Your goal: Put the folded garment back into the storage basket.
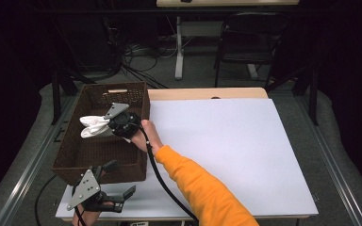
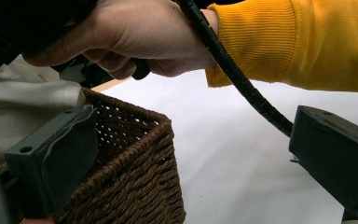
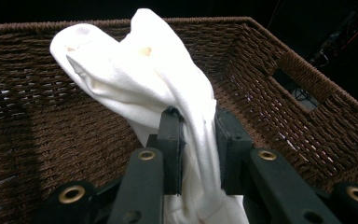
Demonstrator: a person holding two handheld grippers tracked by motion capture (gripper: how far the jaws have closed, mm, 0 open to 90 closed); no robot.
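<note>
Hanging white cloth [image 3: 168, 93] between right gripper [image 3: 198, 135] jaws

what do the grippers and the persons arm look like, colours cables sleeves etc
Both grippers are black with two blocky dark jaws. The left gripper and the right gripper each carry a grey three-cornered plate with small holes on top. Brass-coloured rivets sit in the right gripper's jaw links. A ribbed black cable trails from the right gripper. The arm wears a bright orange ribbed-cuff sleeve.
</note>
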